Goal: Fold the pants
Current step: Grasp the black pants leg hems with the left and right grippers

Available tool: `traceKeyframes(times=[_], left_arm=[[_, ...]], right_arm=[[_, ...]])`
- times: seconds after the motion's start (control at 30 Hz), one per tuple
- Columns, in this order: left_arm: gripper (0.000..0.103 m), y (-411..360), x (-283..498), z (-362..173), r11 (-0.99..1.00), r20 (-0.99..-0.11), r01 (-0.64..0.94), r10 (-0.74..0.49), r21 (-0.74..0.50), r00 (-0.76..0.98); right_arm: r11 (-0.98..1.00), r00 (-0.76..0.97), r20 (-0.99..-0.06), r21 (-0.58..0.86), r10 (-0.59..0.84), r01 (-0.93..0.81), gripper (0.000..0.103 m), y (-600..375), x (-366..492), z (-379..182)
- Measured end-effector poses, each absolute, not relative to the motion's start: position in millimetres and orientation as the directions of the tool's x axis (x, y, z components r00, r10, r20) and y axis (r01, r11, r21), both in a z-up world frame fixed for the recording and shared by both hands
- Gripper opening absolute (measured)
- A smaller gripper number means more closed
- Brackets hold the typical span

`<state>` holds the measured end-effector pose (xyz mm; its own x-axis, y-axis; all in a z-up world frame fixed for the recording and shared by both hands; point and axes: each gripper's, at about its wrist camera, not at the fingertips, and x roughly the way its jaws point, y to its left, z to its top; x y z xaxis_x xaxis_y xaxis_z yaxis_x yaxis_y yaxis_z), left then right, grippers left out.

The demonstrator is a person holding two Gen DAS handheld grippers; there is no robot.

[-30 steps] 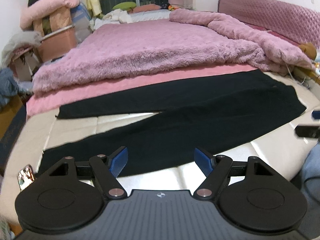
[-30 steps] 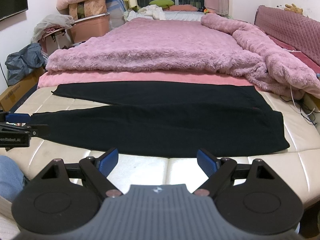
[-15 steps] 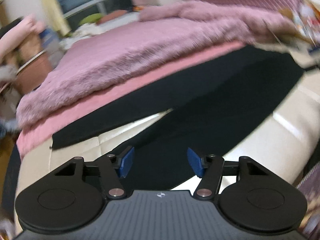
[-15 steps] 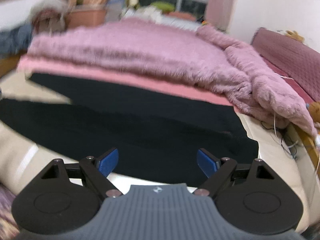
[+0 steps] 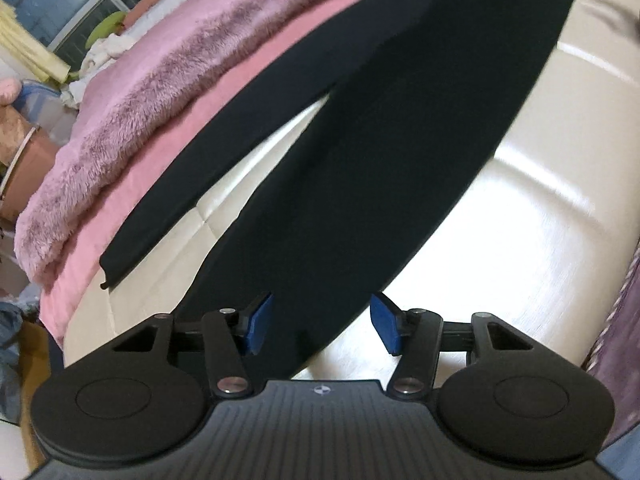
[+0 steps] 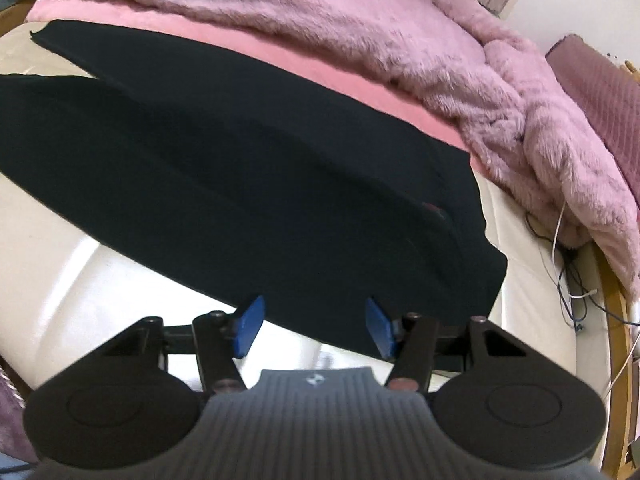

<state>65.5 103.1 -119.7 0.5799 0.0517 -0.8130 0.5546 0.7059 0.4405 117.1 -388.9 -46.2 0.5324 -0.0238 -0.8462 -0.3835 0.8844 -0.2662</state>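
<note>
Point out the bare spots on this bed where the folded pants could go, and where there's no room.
Free: the cream mattress strip along the near edge beside the black pants, and the wedge between the two legs. A narrower strip lies past the waistband. Crowded: farther back, the pink sheet and fluffy blanket; cables lie at the waistband corner.

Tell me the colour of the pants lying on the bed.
Plain black pants, no pattern visible; the right wrist view shows them best.
</note>
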Motion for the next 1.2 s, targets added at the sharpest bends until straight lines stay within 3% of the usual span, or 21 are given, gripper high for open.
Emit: traceKeyframes(times=[0.23,0.57,0.67,0.83,1.0,1.2], left_arm=[[0.062,110.6,64.1,-128.5,0.586,-0.831,0.647,0.086,0.488,0.550],[0.059,131.9,85.8,-128.6,0.609,-0.888,0.697,0.029,0.379,0.458],[0.049,140.6,91.1,-125.8,0.610,-0.910,0.713,0.034,0.345,0.412],[0.047,144.7,99.0,-125.3,0.574,-0.932,0.754,0.049,0.320,0.358],[0.036,145.2,111.7,-126.6,0.535,-0.958,0.804,0.040,0.260,0.283],[0.031,145.3,122.4,-131.5,0.522,-0.965,0.816,0.067,0.249,0.252]], right_arm=[[0.835,0.497,-0.866,-0.313,-0.056,-0.452,0.053,-399.4,137.8,-57.2],[0.847,0.518,-0.854,-0.307,-0.044,-0.435,0.053,-401.3,142.2,-59.3],[0.847,0.517,-0.855,-0.308,-0.046,-0.434,0.054,-402.9,140.1,-58.8],[0.859,0.534,-0.844,-0.313,-0.056,-0.404,0.056,-409.8,137.0,-52.2],[0.873,0.551,-0.832,-0.314,-0.064,-0.374,0.057,-415.0,132.6,-48.4],[0.820,0.537,-0.842,-0.340,-0.047,-0.460,0.057,-414.2,124.0,-47.3]])
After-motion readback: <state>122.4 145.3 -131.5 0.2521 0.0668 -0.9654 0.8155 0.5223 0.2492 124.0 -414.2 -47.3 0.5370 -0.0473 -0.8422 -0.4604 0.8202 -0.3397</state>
